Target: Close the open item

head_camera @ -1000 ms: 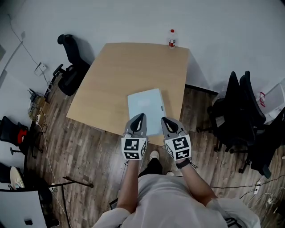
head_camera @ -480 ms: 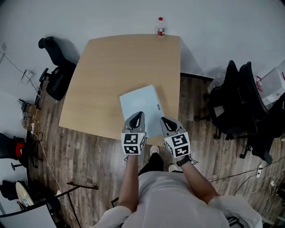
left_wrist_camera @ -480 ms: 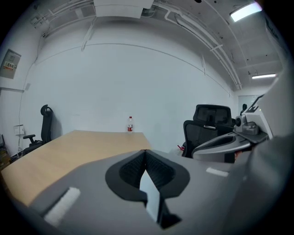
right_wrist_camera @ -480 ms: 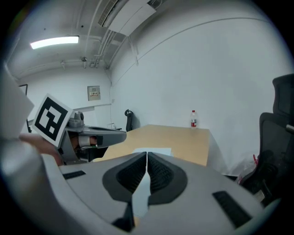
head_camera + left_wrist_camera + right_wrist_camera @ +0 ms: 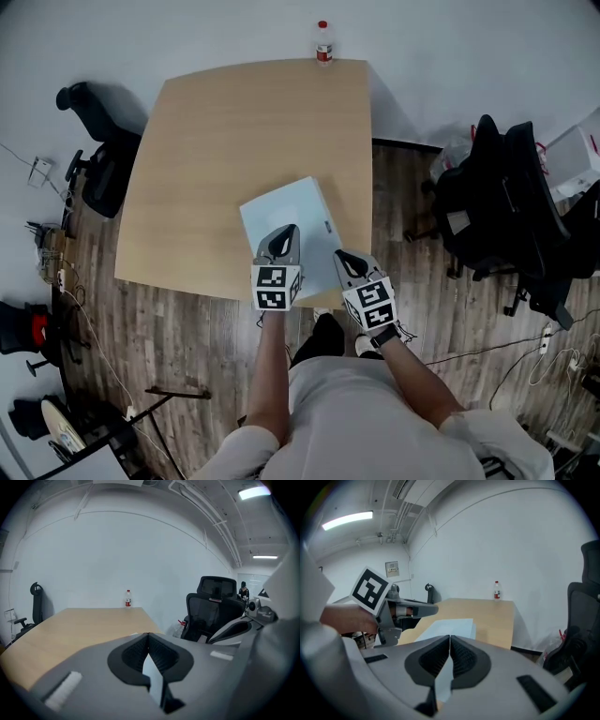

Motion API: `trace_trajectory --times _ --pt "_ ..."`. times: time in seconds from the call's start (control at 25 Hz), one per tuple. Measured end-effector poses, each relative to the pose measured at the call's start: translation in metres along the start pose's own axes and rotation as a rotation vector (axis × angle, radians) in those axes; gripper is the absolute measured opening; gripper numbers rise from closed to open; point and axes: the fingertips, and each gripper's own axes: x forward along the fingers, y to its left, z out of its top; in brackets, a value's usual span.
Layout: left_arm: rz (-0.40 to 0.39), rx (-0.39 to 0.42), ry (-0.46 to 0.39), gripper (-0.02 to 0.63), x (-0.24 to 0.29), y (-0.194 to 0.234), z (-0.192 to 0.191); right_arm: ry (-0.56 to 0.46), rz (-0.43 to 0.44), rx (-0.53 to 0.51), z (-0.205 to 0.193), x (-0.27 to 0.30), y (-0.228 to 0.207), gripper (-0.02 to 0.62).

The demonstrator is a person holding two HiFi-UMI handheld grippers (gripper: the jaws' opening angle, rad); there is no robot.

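Nearest us, both tools are up over the near edge: the left gripper [image 5: 286, 234] and the right gripper [image 5: 343, 260] each have their jaws pressed together with nothing between them, going by their own views.

Right under and just beyond them lies the flat pale-blue rectangular item [image 5: 281, 202]. It sits near the near edge of the light wooden surface [image 5: 216, 131], right of centre and skewed a bit to the edges.

We'd guess it's a thin hard-shelled thing, laptop or lidded-case kind of deal: stiff, smooth, probably slippery, not heavy. If a lid needs bringing down, we'd take it by a free edge or just press flat on top, gently, rather than try pinching the middle.

Honestly though, from above it looks flat, and we can't tell where the hinge is or whether it's open at all. Its near edge is covered by the grippers, and a small mark on its right side is too tiny to read.

At the far edge of the surface stands a small clear plastic bottle with a red cap [image 5: 323, 42]. Black office chairs [image 5: 497, 202] sit off to the right.
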Motion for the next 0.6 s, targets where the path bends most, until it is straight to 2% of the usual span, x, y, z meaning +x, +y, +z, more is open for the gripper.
trace_trajectory --times 0.24,0.48,0.6 --pt "-0.073 0.084 0.071 0.009 0.036 -0.003 -0.013 0.042 -0.001 0.017 -0.015 0.017 -0.009 0.014" --pt "-0.124 0.132 0.144 0.009 0.065 -0.001 -0.035 0.09 -0.007 0.041 -0.03 0.031 -0.015 0.014" --pt "-0.123 0.128 0.188 0.009 0.075 0.006 -0.05 0.115 -0.008 0.049 -0.037 0.039 -0.016 0.014"
